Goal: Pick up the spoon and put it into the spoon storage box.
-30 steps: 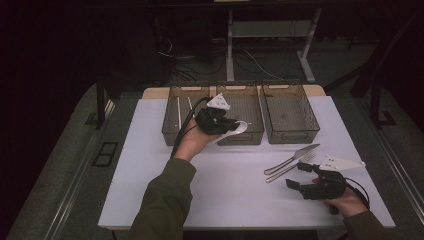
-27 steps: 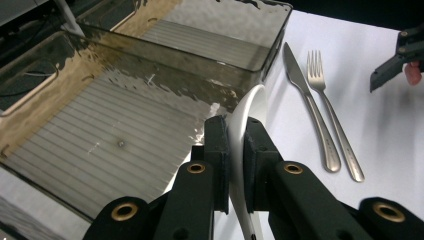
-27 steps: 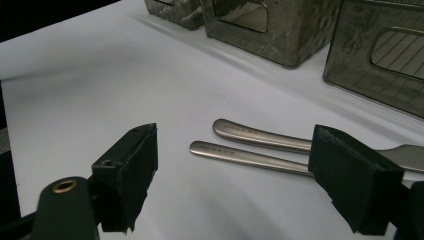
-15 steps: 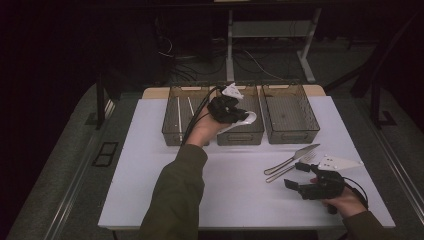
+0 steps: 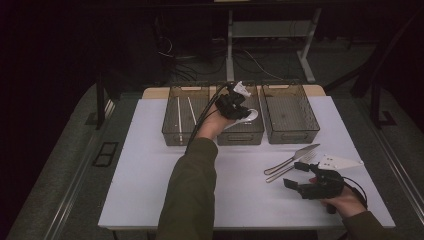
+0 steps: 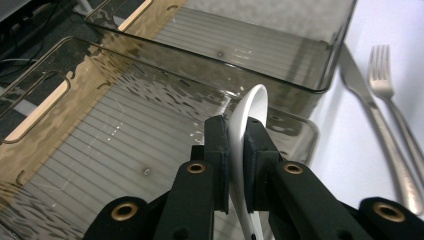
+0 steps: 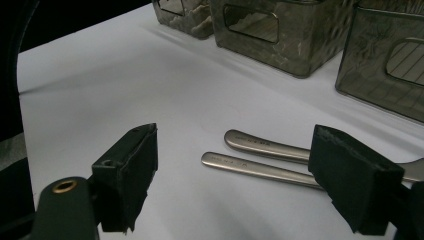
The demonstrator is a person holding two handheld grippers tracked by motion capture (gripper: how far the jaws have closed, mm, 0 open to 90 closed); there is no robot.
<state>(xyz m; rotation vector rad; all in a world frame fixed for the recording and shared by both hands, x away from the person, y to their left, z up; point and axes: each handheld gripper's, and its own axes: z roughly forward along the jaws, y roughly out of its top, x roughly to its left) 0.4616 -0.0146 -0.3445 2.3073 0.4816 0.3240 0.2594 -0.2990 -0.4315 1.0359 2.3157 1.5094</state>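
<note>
Your left gripper has its fingers clamped on a white spoon, the pads pressing its handle from both sides while the curved end rises past the fingertips. Beneath those fingers lies the ribbed floor of the middle bin, and from above you hold the spoon over that bin, near its front wall. Beyond the fingertips sits the right-hand bin, and off to the side a knife and fork lie on the white table.

Your right gripper rests low on the table with its fingers wide apart, nothing between the pads. The two metal handles lie just ahead of them, side by side and pointing toward the gap.
</note>
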